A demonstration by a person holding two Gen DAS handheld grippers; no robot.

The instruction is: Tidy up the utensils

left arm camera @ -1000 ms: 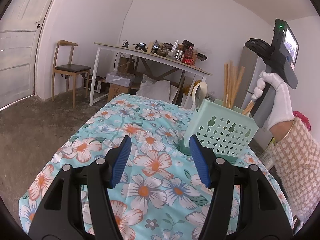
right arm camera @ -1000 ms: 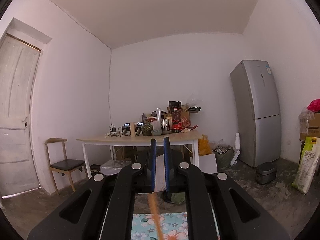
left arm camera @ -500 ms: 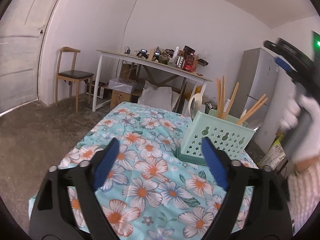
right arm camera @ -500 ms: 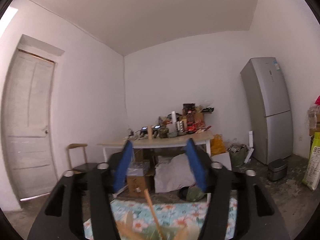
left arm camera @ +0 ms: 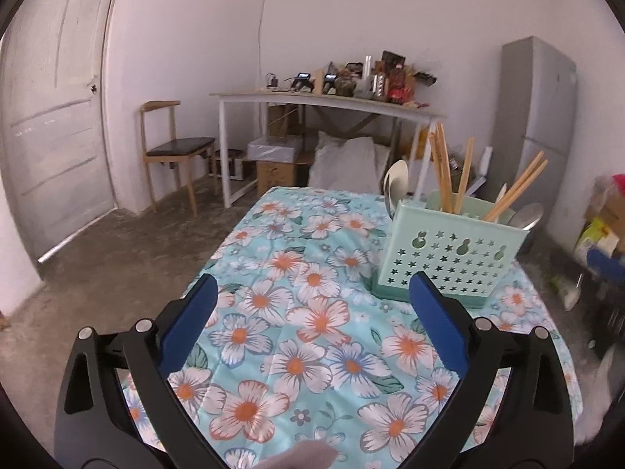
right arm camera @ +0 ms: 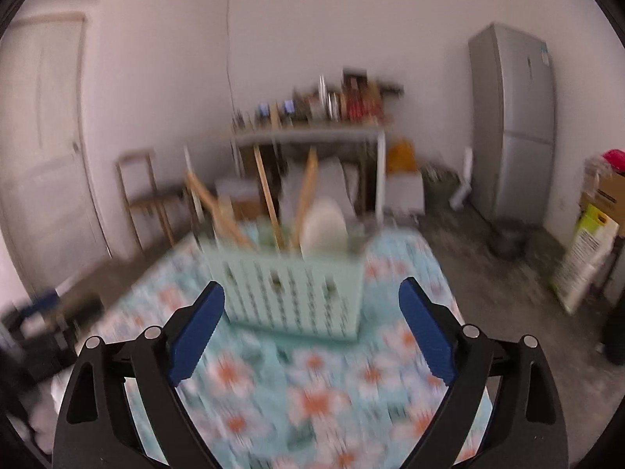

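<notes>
Utensil holder, blurred, apparently stands just beyond the empty, just-opened right claw.

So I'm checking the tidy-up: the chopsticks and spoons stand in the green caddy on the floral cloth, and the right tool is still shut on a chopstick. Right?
Not quite. The right tool is open with nothing between its jaws, which have just been opening, as the right wrist view shows. The rest holds: chopsticks and spoons stand in the green caddy on the floral cloth.

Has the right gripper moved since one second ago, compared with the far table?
Yes. The right gripper has tipped downward: the far table now sits higher in view, and its jaws, just opening, stand empty before the utensil holder.
</notes>
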